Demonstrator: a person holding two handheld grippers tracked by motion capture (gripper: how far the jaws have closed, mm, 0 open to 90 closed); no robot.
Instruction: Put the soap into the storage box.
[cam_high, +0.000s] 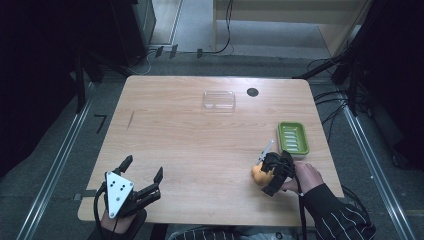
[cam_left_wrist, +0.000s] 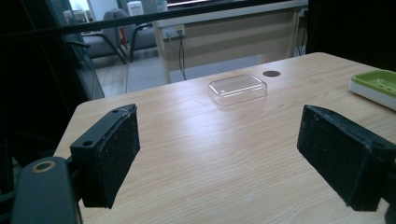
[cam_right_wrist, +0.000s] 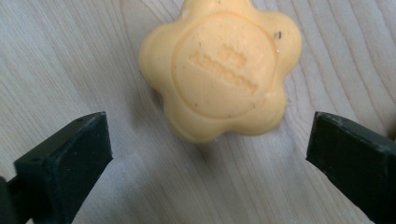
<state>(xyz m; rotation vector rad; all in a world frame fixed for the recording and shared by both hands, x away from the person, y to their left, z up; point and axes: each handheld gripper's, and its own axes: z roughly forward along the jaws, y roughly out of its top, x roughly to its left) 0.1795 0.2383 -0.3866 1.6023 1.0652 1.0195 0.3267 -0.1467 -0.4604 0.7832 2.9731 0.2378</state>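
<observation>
My right hand-held gripper (cam_right_wrist: 210, 163) hangs wide open over the flower-shaped orange soap (cam_right_wrist: 219, 70) lying on the table (cam_high: 200, 150), gripping nothing. My left hand-held gripper (cam_high: 145, 170) gapes empty at the near left corner. Farther off are a green soap dish (cam_high: 293, 138) and a clear lid (cam_high: 219, 100).
</observation>
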